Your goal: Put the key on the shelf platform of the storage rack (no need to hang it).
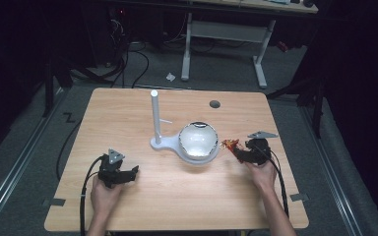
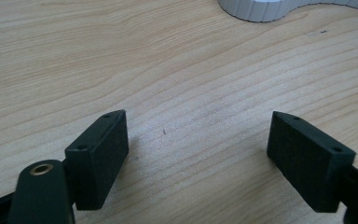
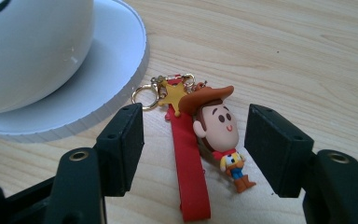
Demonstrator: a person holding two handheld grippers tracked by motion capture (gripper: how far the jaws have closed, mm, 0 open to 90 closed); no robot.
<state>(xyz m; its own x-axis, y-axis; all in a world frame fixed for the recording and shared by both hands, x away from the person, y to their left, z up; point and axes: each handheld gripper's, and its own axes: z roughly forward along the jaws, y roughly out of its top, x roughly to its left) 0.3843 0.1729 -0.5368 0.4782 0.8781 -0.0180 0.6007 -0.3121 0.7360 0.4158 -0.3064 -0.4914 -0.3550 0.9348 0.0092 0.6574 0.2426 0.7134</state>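
A cowboy figure keychain [image 3: 218, 127] with a red strap [image 3: 187, 172], a gold star and a ring lies flat on the wooden table [image 1: 177, 196], just right of the white bowl [image 1: 198, 140]. My right gripper [image 3: 196, 144] is open, one jaw on each side of the figure and strap, and the pads stand clear of both. From above, the keychain [image 1: 230, 144] lies at the tip of the right gripper [image 1: 240, 152]. My left gripper [image 1: 130, 174] rests at the front left, and the left gripper [image 2: 198, 149] is open over bare wood.
The bowl [image 3: 28, 51] sits on the round white base [image 3: 116, 79] of a stand with an upright white post [image 1: 155, 115]. The base's ribbed edge [image 2: 261, 9] lies ahead of the left jaws. A dark round hole [image 1: 214, 104] is at the table's far side.
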